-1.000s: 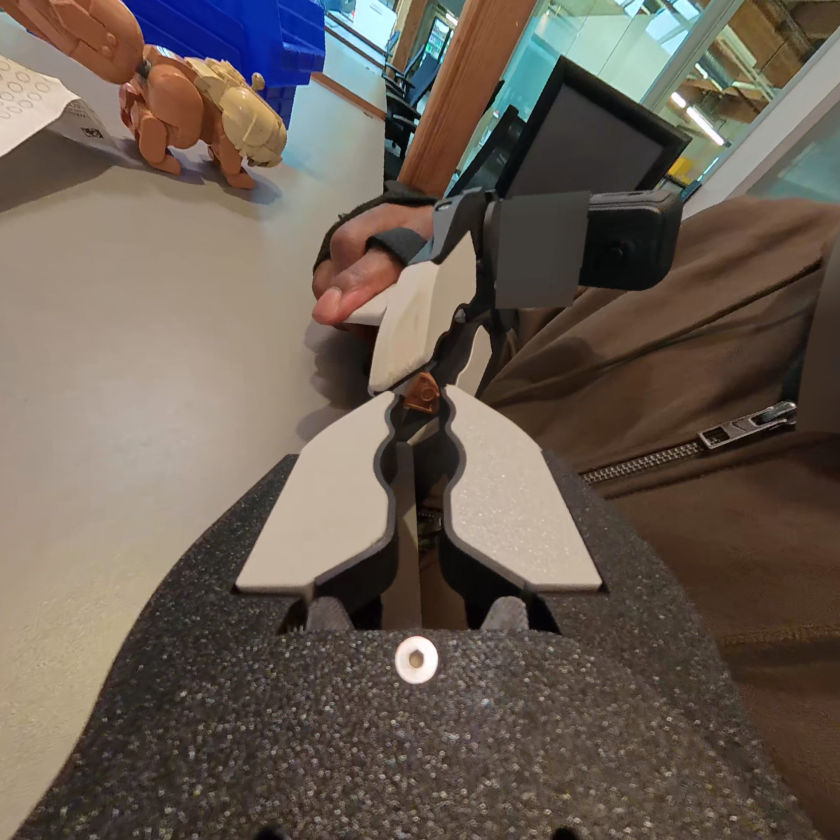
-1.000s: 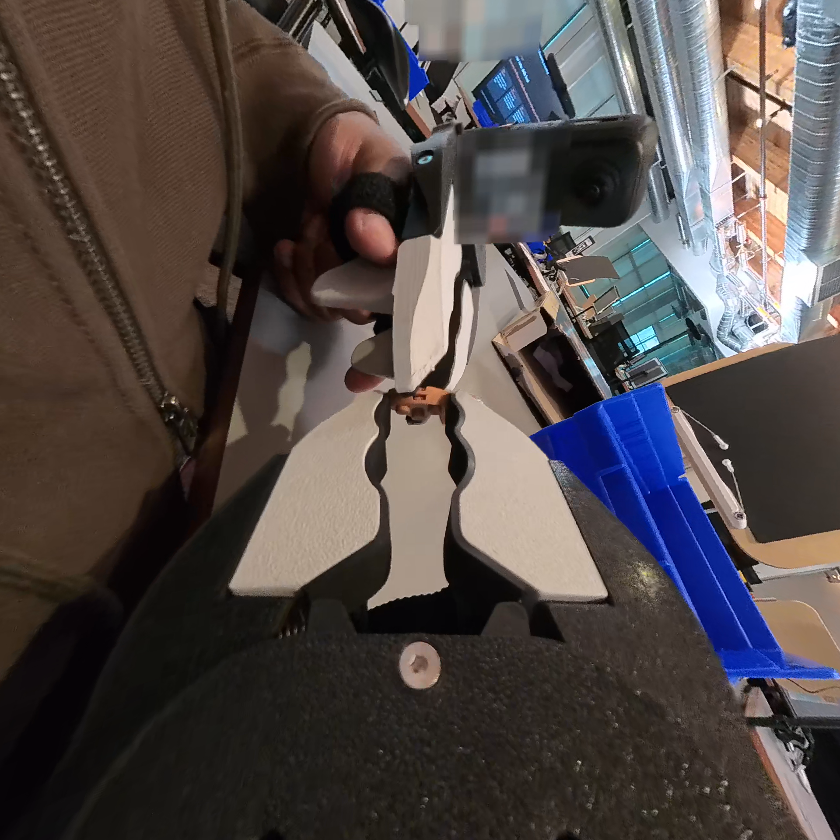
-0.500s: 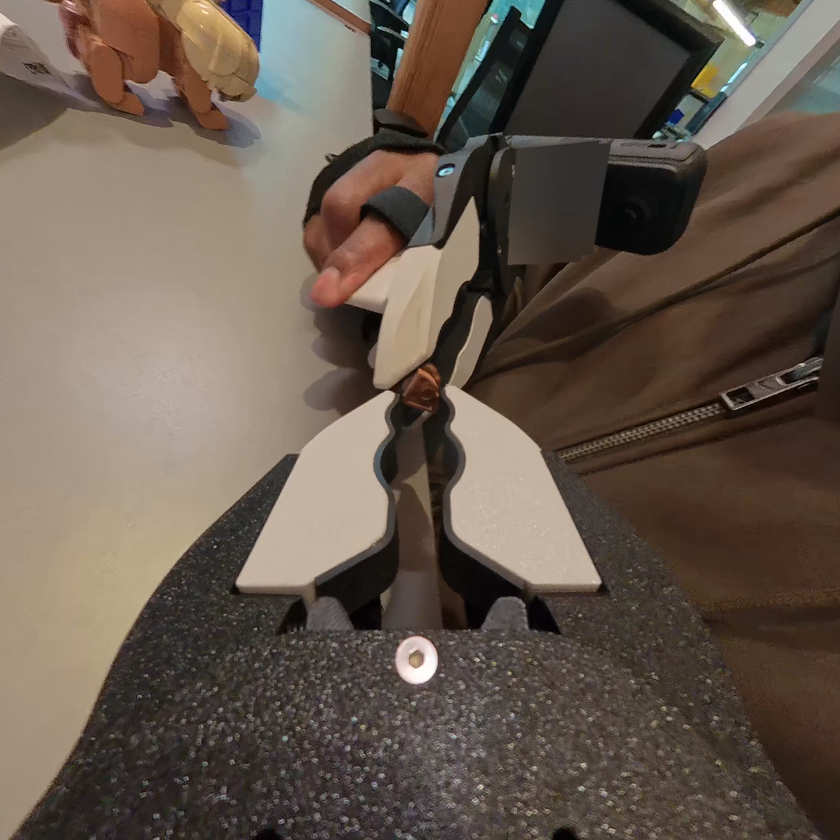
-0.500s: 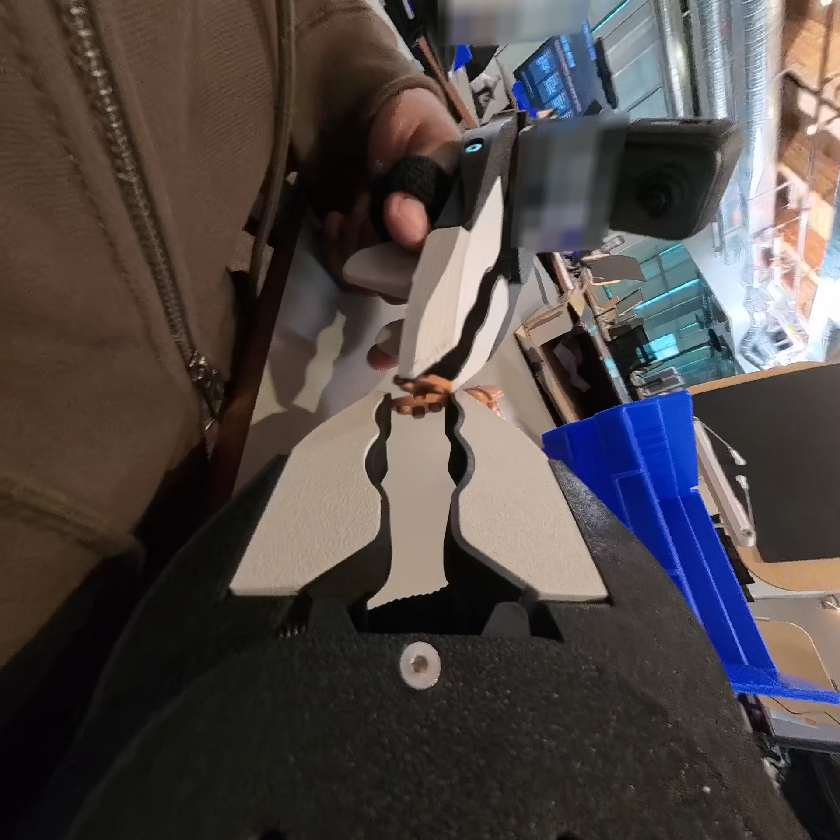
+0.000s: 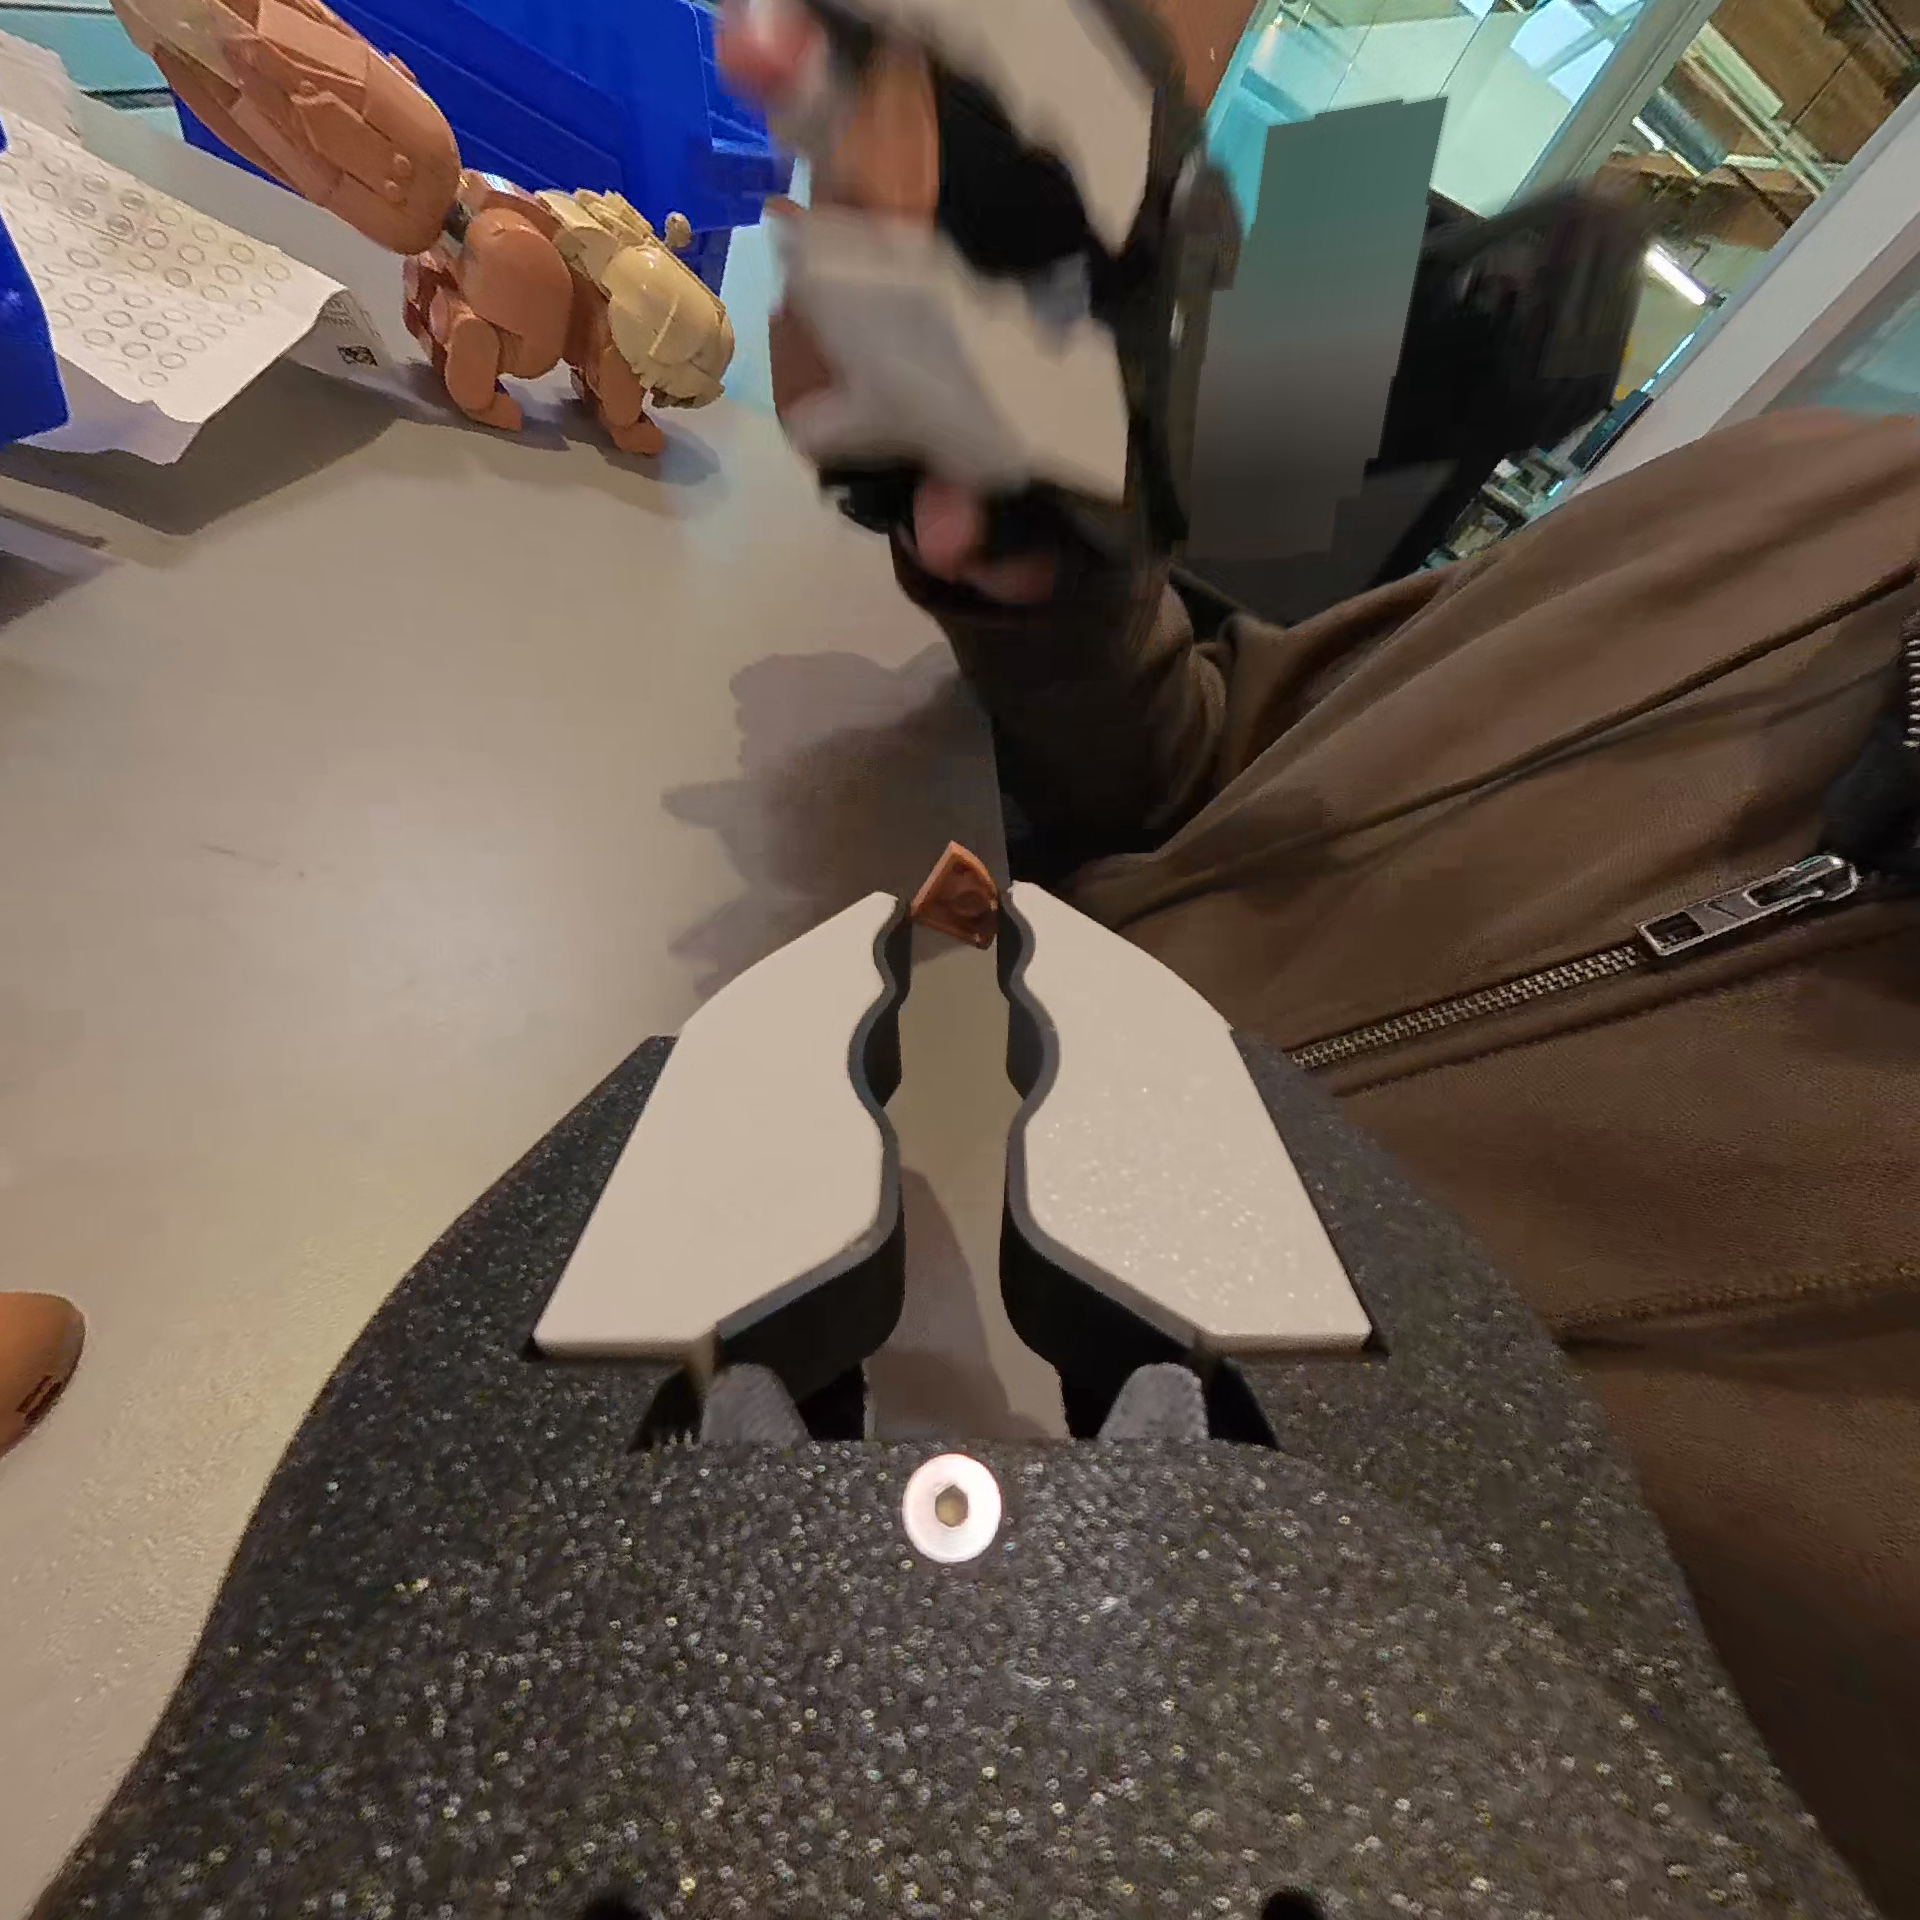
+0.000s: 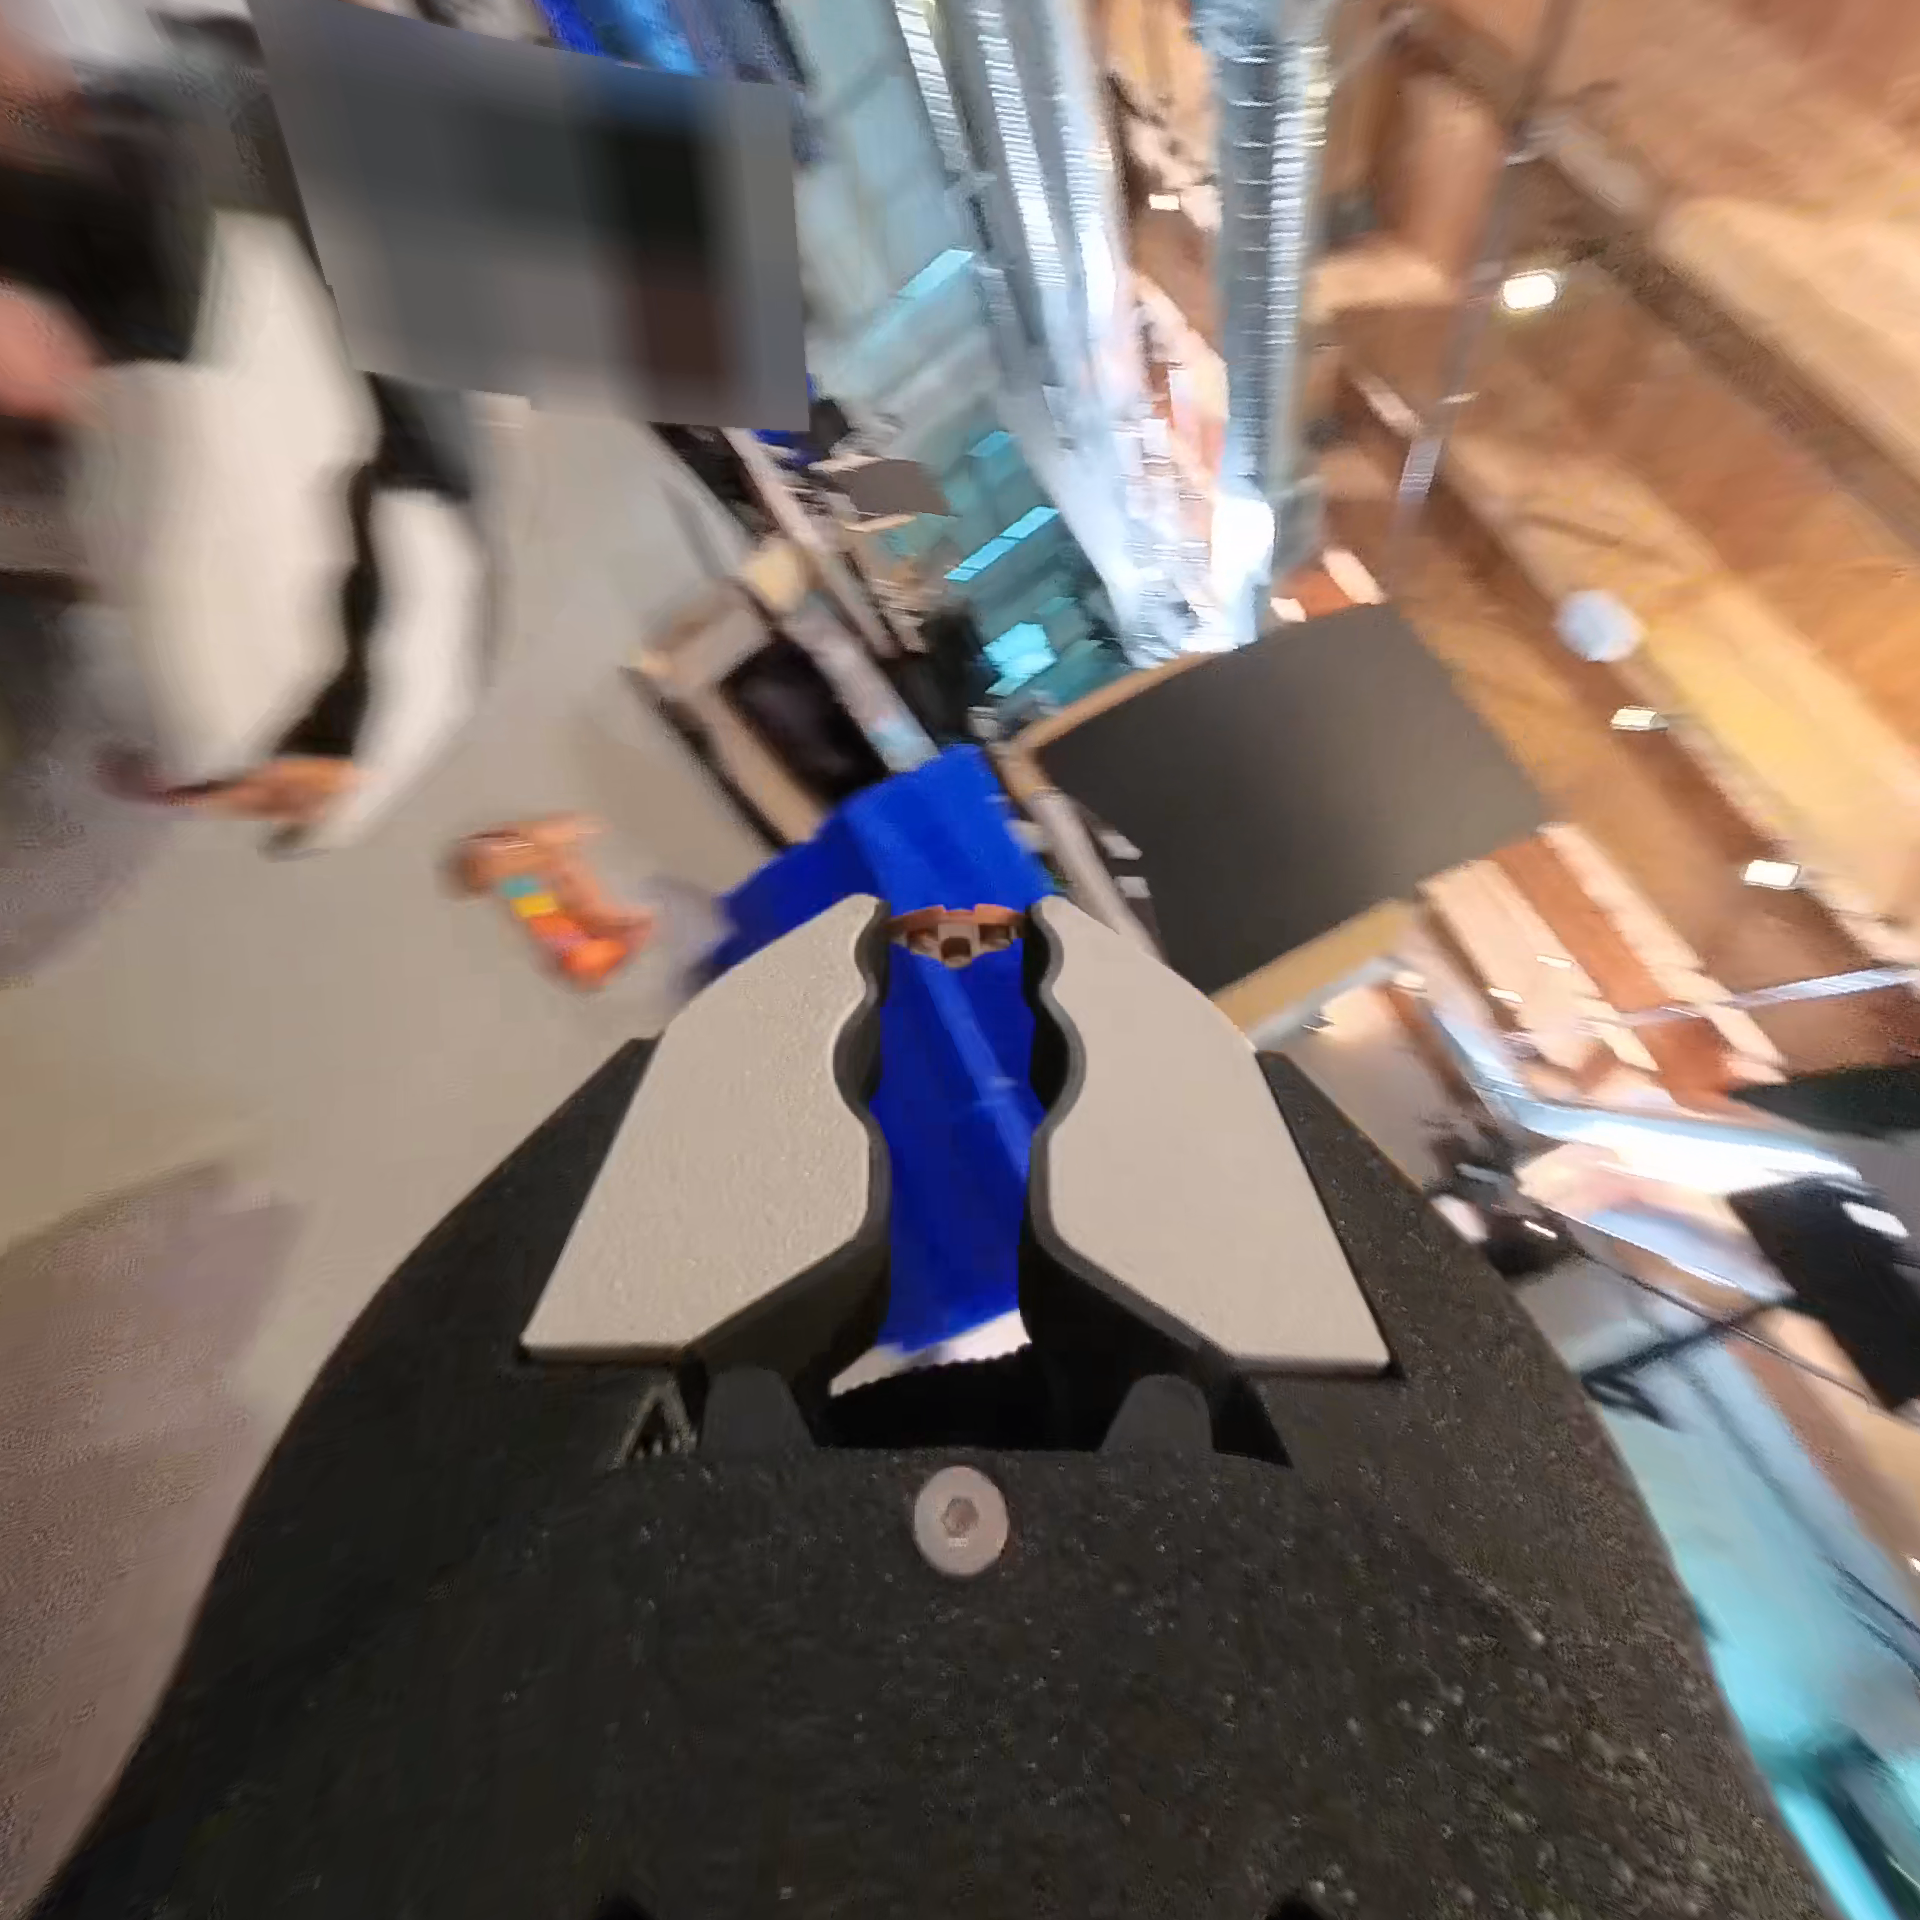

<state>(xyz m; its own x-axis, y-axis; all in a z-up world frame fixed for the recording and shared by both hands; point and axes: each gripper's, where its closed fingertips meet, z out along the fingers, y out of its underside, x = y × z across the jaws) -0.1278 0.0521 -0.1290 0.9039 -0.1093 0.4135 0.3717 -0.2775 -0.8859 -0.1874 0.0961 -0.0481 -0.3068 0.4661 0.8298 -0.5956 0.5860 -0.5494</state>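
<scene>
The left claw (image 5: 954, 914) pinches a small brown brick piece (image 5: 956, 906) at its very tips; the piece sticks out ahead of the tips, tilted, one corner up. The right claw (image 6: 956, 928) pinches another brown piece (image 6: 954, 928), a studded one bridging the gap between its tips. Both pieces look like hard moulded plastic: light, stiff, smooth, so likely slippery against the flat pads. They are so small that only the tips can take them, best across two flat opposite faces; held by a corner or an edge, such a piece would likely twist or pop out.

Ahead and left of the left claw, on the grey counter (image 5: 364, 779), stands a brick-built animal (image 5: 566, 312) in brown and tan, with a blue bin (image 5: 582, 94) behind it and a printed sheet (image 5: 156, 301) farther left. The right claw shows again, blurred, high ahead of the left one.

From the right claw, a blue bin (image 6: 914, 842) lies straight ahead and a blurred colourful toy (image 6: 551, 894) ahead to the left.

The sheet bears rows of small rings and a code mark; no brand shows anywhere.
</scene>
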